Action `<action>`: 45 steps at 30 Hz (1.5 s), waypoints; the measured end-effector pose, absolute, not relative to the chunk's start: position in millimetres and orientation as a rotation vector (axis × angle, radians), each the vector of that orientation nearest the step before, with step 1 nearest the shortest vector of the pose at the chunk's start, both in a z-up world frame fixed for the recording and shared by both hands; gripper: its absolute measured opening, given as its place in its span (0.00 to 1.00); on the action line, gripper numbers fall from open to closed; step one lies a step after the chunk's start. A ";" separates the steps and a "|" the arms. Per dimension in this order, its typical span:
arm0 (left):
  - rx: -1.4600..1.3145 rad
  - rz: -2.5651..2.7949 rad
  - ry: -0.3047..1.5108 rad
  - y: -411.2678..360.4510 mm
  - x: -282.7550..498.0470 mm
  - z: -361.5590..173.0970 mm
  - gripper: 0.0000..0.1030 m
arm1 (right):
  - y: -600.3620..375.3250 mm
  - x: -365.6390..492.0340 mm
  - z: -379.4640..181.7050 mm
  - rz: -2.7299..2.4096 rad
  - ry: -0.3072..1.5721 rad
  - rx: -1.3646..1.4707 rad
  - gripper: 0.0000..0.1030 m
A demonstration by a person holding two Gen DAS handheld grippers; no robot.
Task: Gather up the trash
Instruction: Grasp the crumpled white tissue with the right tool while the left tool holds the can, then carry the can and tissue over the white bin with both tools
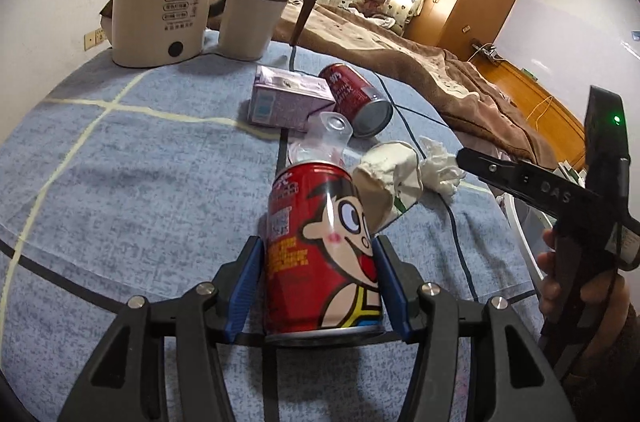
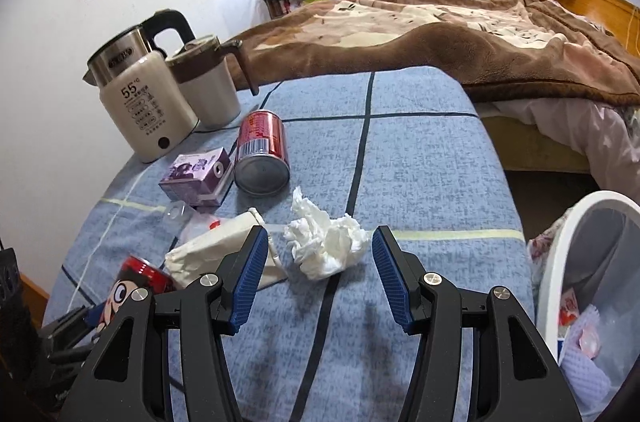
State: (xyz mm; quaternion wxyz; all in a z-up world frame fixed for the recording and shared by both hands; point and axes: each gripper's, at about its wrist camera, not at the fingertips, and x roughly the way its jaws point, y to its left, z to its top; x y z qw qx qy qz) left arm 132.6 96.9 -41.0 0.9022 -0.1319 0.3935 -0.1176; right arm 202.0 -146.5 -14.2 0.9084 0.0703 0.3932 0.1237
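My left gripper [image 1: 320, 286] is shut on an upright red cartoon can [image 1: 320, 254], also seen in the right wrist view [image 2: 136, 278]. My right gripper [image 2: 320, 274] is open and empty, just short of a crumpled white tissue [image 2: 326, 242], which also shows in the left wrist view [image 1: 440, 166]. A crushed paper cup [image 2: 216, 254] lies left of the tissue. A second red can [image 2: 262, 154] lies on its side beside a purple carton [image 2: 196, 178]. A clear plastic cup [image 1: 320, 142] lies behind the held can.
A cream kettle [image 2: 140, 102] and a lidded jug [image 2: 208, 90] stand at the table's far left. A white trash bin [image 2: 592, 294] with wrappers inside stands off the table's right edge. A bed with a brown blanket [image 2: 440, 34] lies beyond.
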 end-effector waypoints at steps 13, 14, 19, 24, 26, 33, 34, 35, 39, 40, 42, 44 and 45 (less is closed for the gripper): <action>-0.289 -0.252 0.844 94.9 143.8 -44.4 0.56 | -137.6 219.9 -35.9 0.246 0.866 0.133 0.53; -0.289 -0.255 0.844 94.8 144.3 -44.2 0.56 | -138.7 220.6 -36.9 0.244 0.867 0.138 0.52; -0.278 -0.255 0.840 93.7 146.1 -43.7 0.54 | -142.6 220.2 -38.6 0.222 0.862 0.139 0.31; -0.281 -0.253 0.836 94.5 145.2 -43.0 0.54 | -144.1 218.0 -38.5 0.234 0.857 0.159 0.15; -0.282 -0.251 0.830 94.9 143.6 -42.0 0.54 | -143.5 215.1 -37.4 0.234 0.849 0.154 0.11; -0.286 -0.252 0.812 94.5 133.0 -38.4 0.54 | -149.2 205.4 -36.1 0.249 0.832 0.183 0.07; -0.284 -0.253 0.811 93.9 131.9 -37.6 0.54 | -151.2 203.8 -35.7 0.257 0.831 0.198 0.07; -0.283 -0.254 0.810 93.6 130.6 -36.9 0.54 | -153.2 202.0 -34.6 0.260 0.827 0.206 0.07; -0.276 -0.257 0.794 89.8 126.4 -31.7 0.54 | -156.2 191.9 -27.9 0.275 0.804 0.226 0.07; -0.272 -0.260 0.790 88.1 125.4 -29.8 0.54 | -156.6 189.6 -26.5 0.278 0.798 0.227 0.07; -0.269 -0.264 0.783 85.7 123.3 -26.7 0.54 | -157.5 184.1 -23.7 0.287 0.790 0.231 0.07; -0.265 -0.269 0.778 82.6 122.0 -23.2 0.54 | -158.8 179.8 -21.6 0.291 0.784 0.235 0.07; -0.260 -0.270 0.775 81.0 121.6 -21.5 0.54 | -159.5 176.9 -20.3 0.294 0.782 0.239 0.07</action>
